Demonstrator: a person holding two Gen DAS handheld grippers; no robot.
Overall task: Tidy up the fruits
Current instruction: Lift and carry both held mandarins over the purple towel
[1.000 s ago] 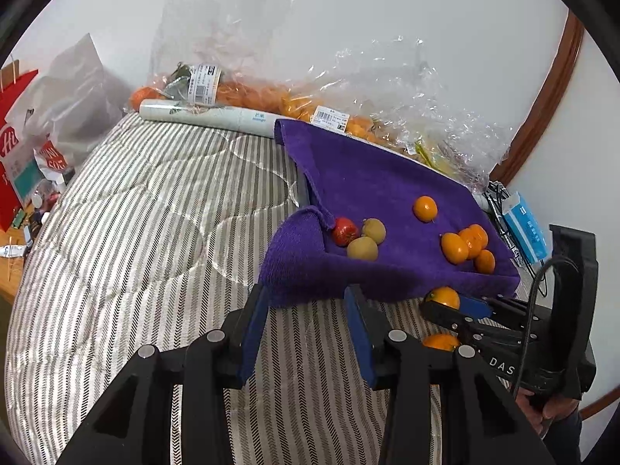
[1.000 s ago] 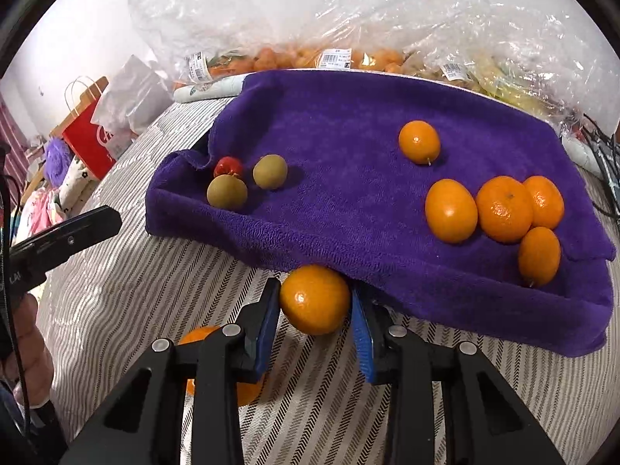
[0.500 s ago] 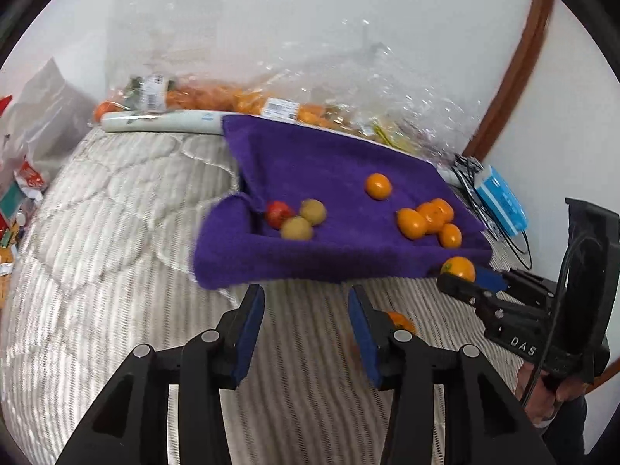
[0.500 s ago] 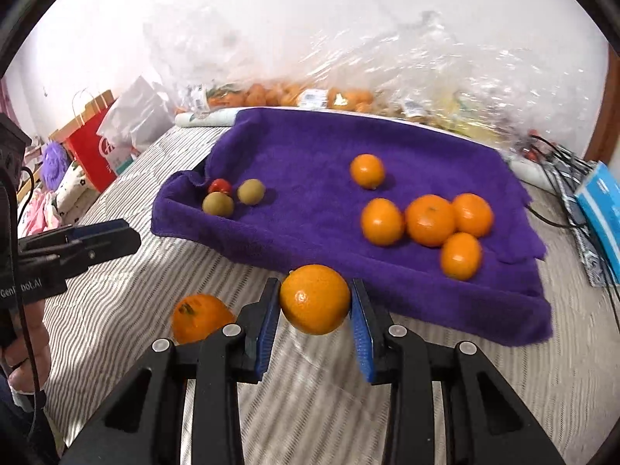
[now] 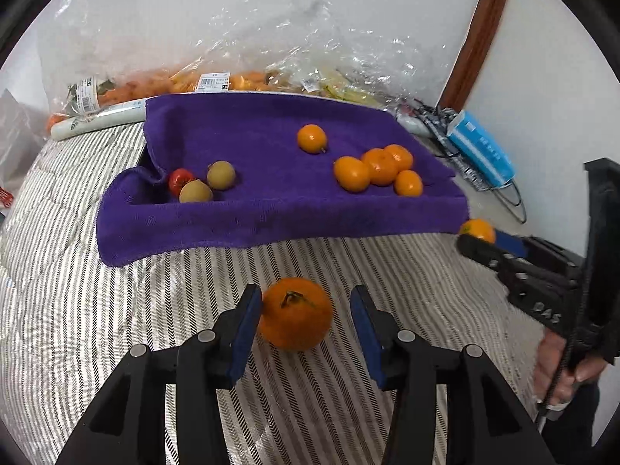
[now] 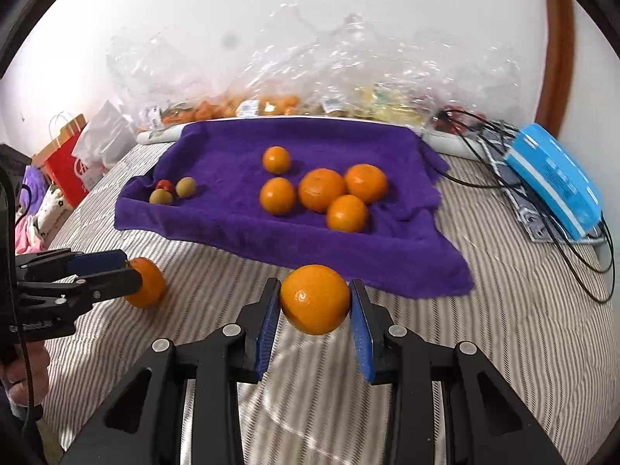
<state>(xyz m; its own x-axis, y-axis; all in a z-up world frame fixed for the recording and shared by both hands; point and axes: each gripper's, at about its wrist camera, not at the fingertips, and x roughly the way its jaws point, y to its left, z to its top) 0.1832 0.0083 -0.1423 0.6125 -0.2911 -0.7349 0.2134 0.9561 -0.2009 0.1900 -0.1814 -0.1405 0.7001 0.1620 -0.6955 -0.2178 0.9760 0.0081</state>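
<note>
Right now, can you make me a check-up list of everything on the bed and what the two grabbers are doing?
Surface: striped quilt with a purple towel spread on it.
Job's things: five oranges lie on the towel, four bunched and one apart; a red fruit and two greenish fruits sit at the towel's left end; a loose orange lies on the quilt.
Clutter: plastic bags of produce along the wall, a blue box, shopping bags.
Grippers: left gripper is opening around the loose orange; right gripper clamps a held orange.
Cables: black cords beside the blue box.
Surroundings: white wall, brown wooden trim.
</note>
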